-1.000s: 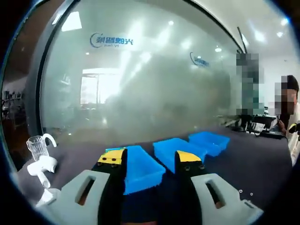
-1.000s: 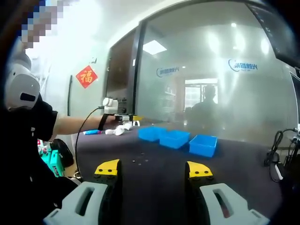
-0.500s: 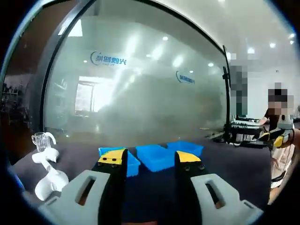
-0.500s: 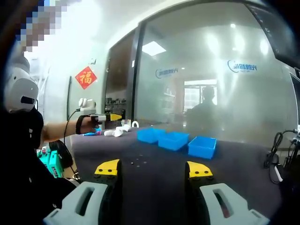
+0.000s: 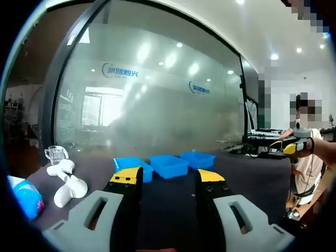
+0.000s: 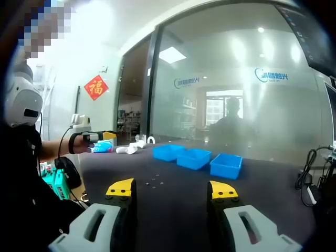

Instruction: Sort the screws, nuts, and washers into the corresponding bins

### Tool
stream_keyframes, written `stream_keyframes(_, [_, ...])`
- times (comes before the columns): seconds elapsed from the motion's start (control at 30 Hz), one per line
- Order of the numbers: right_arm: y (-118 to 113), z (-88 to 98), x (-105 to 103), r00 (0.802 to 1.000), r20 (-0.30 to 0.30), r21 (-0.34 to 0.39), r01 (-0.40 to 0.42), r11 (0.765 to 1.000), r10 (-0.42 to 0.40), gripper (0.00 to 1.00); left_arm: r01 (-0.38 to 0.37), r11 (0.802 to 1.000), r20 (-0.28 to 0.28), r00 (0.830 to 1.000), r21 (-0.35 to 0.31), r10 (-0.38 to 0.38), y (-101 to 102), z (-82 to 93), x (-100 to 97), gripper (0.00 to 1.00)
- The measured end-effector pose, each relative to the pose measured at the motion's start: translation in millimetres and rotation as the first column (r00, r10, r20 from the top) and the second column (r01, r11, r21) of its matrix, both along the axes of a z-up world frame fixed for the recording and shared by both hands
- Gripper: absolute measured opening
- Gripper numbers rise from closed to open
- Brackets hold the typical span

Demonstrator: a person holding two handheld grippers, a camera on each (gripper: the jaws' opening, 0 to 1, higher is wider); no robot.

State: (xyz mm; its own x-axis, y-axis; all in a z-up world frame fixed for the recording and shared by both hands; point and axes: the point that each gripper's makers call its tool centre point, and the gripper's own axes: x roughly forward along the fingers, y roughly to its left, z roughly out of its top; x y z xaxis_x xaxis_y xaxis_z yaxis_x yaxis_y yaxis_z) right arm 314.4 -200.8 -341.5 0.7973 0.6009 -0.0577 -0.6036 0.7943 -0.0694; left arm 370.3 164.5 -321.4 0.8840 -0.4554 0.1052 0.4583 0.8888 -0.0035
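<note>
Three blue bins (image 6: 197,157) sit in a row on the dark counter (image 6: 173,199), in front of a glass wall (image 6: 236,84); their contents cannot be made out. In the left gripper view the bins (image 5: 167,165) lie just past the left tongs (image 5: 167,181), jaws wide, holding nothing. Small screws, nuts and washers (image 6: 155,181) lie scattered on the counter ahead of the right tongs (image 6: 172,190), also wide and empty; too small to tell orientation. White objects (image 5: 67,181) and a glass cup (image 5: 54,154) stand at the counter's left end, well apart from the bins.
</note>
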Motion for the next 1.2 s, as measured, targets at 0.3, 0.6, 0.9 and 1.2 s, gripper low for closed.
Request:
stream_keyframes(0.3, [-2,0.4,-1,1.0,-0.001,-0.006,0.005,1.0,-0.005,0.49,0.126,0.989,-0.052,0.991,0.078,-0.122,-15,-18.6,-25.1,0.4])
stream_keyframes(0.6, [4,-5.3,-2,1.0,-0.022,-0.026,-0.019,0.999,0.018,0.49,0.33,0.933,-0.151,0.939,0.143,-0.309,-41,-37.5,-39.2,0.4])
stream_keyframes(0.9, [7,-9.1,-5,0.999,-0.031,-0.03,-0.024,0.999,0.023,0.49,0.419,0.9,-0.224,0.895,0.122,-0.387,-46,-42.9,-45.4,0.4])
stream_keyframes(1.2, [11,-11.6,-6,0.999,-0.034,-0.043,-0.039,0.998,0.038,0.49,0.461,0.871,-0.301,0.866,0.17,-0.399,-50,-47.5,-38.8,0.4])
